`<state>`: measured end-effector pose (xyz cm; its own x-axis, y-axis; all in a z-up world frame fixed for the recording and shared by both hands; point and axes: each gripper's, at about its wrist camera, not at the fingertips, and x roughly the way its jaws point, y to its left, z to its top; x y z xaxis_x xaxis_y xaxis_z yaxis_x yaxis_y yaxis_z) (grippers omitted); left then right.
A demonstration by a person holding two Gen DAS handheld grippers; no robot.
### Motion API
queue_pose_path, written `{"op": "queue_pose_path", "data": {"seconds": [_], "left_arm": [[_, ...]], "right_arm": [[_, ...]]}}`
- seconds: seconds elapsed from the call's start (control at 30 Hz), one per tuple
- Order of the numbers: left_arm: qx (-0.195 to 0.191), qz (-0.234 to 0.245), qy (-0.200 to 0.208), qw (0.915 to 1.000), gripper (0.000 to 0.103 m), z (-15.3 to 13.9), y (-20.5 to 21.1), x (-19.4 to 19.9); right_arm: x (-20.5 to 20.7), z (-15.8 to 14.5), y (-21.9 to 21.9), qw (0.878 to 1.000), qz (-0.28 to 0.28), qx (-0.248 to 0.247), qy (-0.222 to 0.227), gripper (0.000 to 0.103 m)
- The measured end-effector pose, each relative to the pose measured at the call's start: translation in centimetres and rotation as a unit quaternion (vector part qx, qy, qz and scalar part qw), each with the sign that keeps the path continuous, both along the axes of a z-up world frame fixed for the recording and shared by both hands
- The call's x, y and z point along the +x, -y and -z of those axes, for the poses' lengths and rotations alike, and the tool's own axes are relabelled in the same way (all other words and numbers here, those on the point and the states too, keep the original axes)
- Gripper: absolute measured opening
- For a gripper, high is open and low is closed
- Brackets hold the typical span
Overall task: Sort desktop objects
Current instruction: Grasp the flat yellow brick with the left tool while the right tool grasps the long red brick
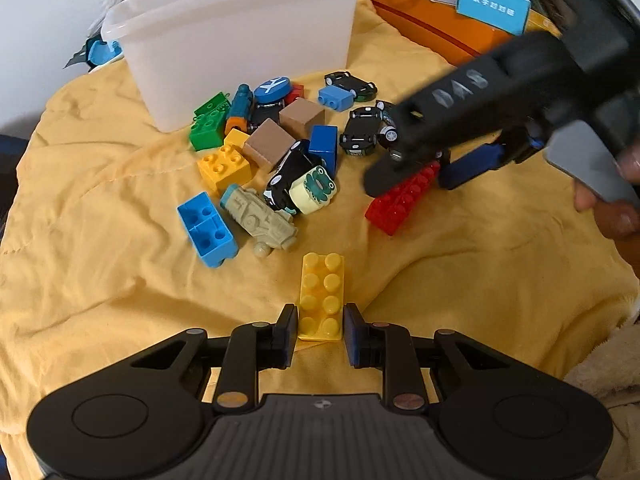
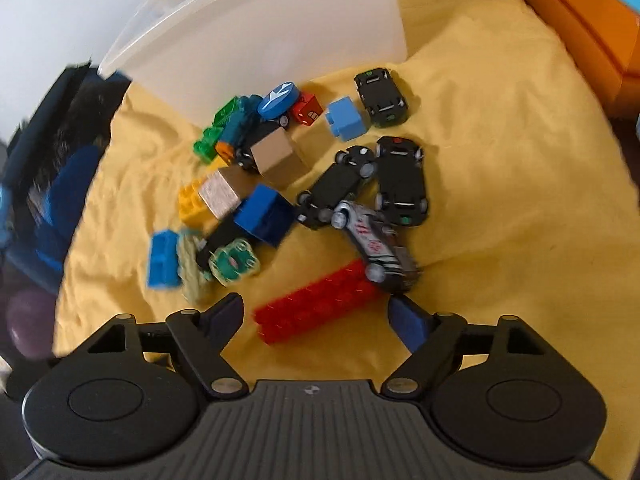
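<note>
A pile of toy bricks, wooden cubes and toy cars lies on a yellow cloth (image 1: pixel 100 280) in front of a white plastic bin (image 1: pixel 240 40). My left gripper (image 1: pixel 321 334) is shut on a long yellow brick (image 1: pixel 322 296) lying on the cloth. My right gripper (image 2: pixel 318 314) is open, its fingers either side of a long red brick (image 2: pixel 320 306), which also shows in the left wrist view (image 1: pixel 400 200). A silver toy car (image 2: pixel 376 246) lies against the red brick's far end.
Black toy cars (image 2: pixel 400 184), a light blue brick (image 1: pixel 208 228), a beige toy vehicle (image 1: pixel 260 220), a frog cube (image 1: pixel 314 190) and wooden cubes (image 1: pixel 268 144) crowd the middle. An orange box (image 1: pixel 440 28) with a blue card (image 1: pixel 494 4) stands at the back right.
</note>
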<state>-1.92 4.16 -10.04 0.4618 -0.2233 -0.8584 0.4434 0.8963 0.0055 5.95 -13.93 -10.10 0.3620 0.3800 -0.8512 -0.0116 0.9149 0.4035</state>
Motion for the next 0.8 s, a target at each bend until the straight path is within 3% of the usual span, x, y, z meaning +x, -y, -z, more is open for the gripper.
{"op": "queue_pose_path", "data": {"seconds": [0.13, 0.2, 0.27, 0.43, 0.63, 0.7, 0.8], "left_arm": [[-0.001, 0.014, 0.001, 0.9999, 0.028, 0.1, -0.4, 0.3], [-0.003, 0.019, 0.001, 0.9998, 0.028, 0.1, -0.5, 0.4], [-0.009, 0.021, 0.0, 0.9997, 0.028, 0.2, -0.6, 0.7], [-0.026, 0.011, -0.009, 0.9995, 0.028, 0.7, -0.4, 1.3], [-0.029, 0.003, -0.009, 0.9995, 0.028, 0.8, 0.6, 1.2], [-0.033, -0.009, -0.011, 0.9994, 0.028, 0.9, 0.6, 1.3], [-0.037, -0.026, -0.015, 0.9989, 0.028, 1.0, 0.3, 1.2]], "right_arm": [[0.9, 0.4, -1.8, 1.0, 0.005, -0.029, 0.001, 0.081], [0.5, 0.1, -2.7, 0.998, -0.026, -0.052, 0.022, 0.059], [-0.3, -0.3, -3.2, 0.993, -0.071, -0.076, 0.047, 0.046], [-2.5, -1.1, -3.0, 0.976, -0.159, -0.127, 0.077, 0.034], [-3.7, -2.5, -2.2, 0.963, -0.195, -0.155, 0.099, 0.032], [-3.0, -1.6, -1.7, 0.973, -0.166, -0.137, 0.087, 0.047], [-2.1, -0.2, -1.1, 0.988, -0.124, -0.078, 0.058, 0.05]]}}
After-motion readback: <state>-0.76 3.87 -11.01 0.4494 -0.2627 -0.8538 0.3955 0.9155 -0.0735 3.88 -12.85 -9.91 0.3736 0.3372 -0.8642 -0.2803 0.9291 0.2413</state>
